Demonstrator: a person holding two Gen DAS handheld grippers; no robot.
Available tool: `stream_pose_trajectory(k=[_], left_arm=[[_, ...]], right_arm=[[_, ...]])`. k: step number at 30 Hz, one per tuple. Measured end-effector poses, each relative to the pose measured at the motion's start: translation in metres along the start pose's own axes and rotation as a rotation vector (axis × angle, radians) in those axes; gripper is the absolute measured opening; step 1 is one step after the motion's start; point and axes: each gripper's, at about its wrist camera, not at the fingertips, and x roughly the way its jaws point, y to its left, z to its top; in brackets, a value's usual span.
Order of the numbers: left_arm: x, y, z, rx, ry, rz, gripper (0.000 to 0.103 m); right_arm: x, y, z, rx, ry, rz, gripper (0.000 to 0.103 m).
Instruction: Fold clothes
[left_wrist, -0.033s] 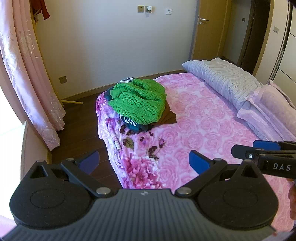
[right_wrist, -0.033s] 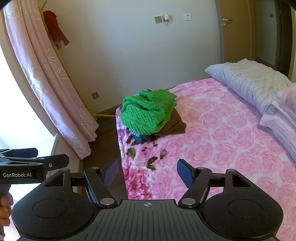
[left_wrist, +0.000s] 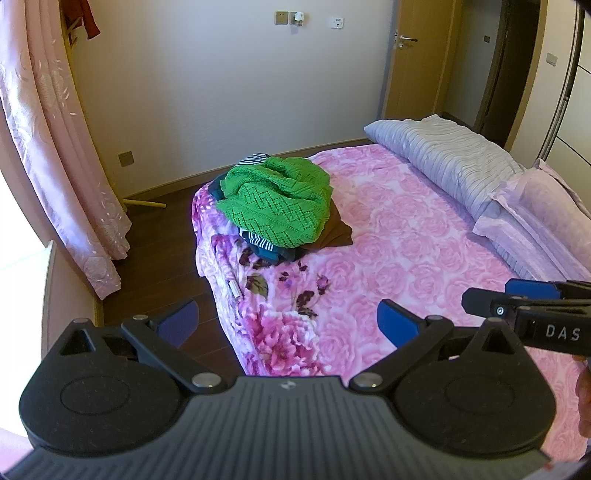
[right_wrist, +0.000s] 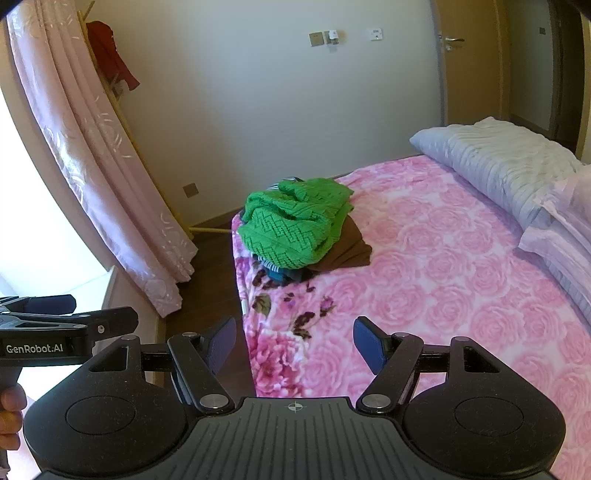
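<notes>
Nothing folded yet: the clothes pile (left_wrist: 275, 206) sits heaped on the bed (left_wrist: 406, 258); both my jaws gape empty.

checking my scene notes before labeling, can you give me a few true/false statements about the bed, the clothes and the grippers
1. The green knit sweater lies on top of the clothes pile. True.
2. The right gripper holds the sweater. False: its fingers are open and empty, short of the pile.
3. The pile sits near a corner of the pink floral bed. True.
4. The left gripper is shut. False: its fingers are spread wide.
5. The pink curtain lies across the bed. False: it hangs beside the window.
</notes>
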Motion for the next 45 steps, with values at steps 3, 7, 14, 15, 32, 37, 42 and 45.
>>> stream_pose_trajectory(k=[3,7,14,15,32,37,42,45], left_arm=[[-0.001,-0.001,0.001,0.002,0.001,0.004,0.102],[-0.002,-0.002,0.002,0.005,0.001,0.004,0.102],[-0.002,-0.003,0.007,0.011,0.010,0.006,0.102],[-0.002,-0.004,0.008,0.012,0.011,0.005,0.102],[0.040,0.013,0.028,-0.002,0.075,-0.003,0.102],[0.076,0.028,0.041,-0.010,0.091,-0.019,0.102],[0.125,0.043,0.062,0.000,0.111,-0.035,0.102],[0.161,0.055,0.076,-0.001,0.138,-0.043,0.102]], right_arm=[[0.000,-0.001,0.000,-0.001,0.001,0.004,0.067],[0.000,-0.002,0.000,0.000,0.001,0.006,0.067],[0.001,-0.005,0.002,0.011,0.001,0.003,0.067],[0.001,-0.005,0.002,0.014,0.002,0.003,0.067],[0.028,-0.020,0.012,0.092,-0.034,0.008,0.067],[0.057,-0.030,0.022,0.135,-0.025,-0.017,0.067],[0.097,-0.042,0.035,0.193,-0.003,-0.035,0.067],[0.129,-0.041,0.047,0.192,0.043,-0.053,0.067]])
